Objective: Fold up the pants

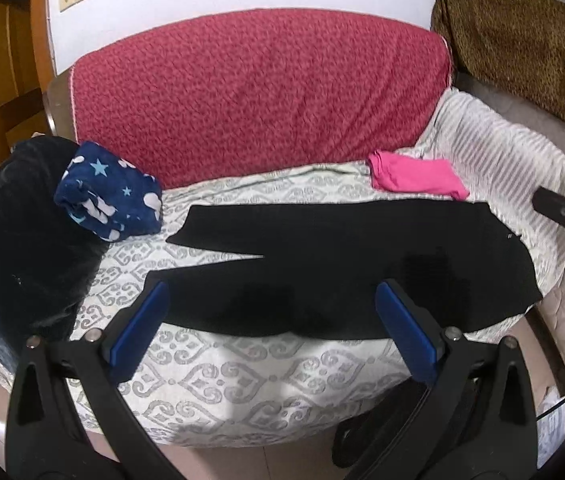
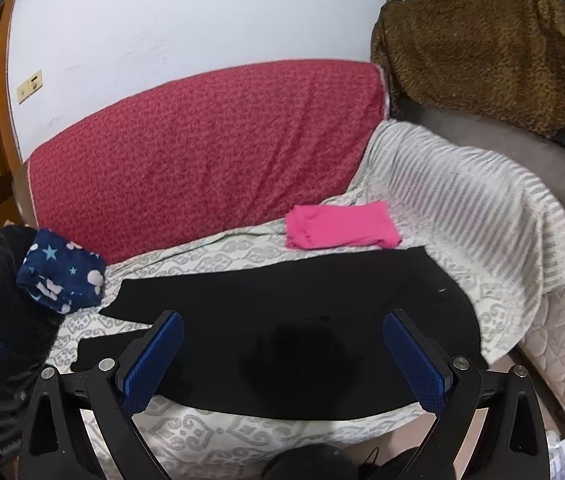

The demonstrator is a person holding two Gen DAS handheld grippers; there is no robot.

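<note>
While both tools hung above the near edge of the sofa seat, the left tool (image 1: pixel 272 292) and the right tool (image 2: pixel 282 322) each had their blue-padded jaws spread wide, with nothing between them. The black fabric pants (image 1: pixel 342 264) lay flat on the grey-patterned white seat cover (image 1: pixel 242 376), legs pointing left and split apart, waist toward the right. A folded bright pink garment (image 2: pixel 340 226) sat just beyond the pants, at the far right. A navy star-printed fleece bundle (image 1: pixel 110 196) rested at the left, against a dark heap.
</note>
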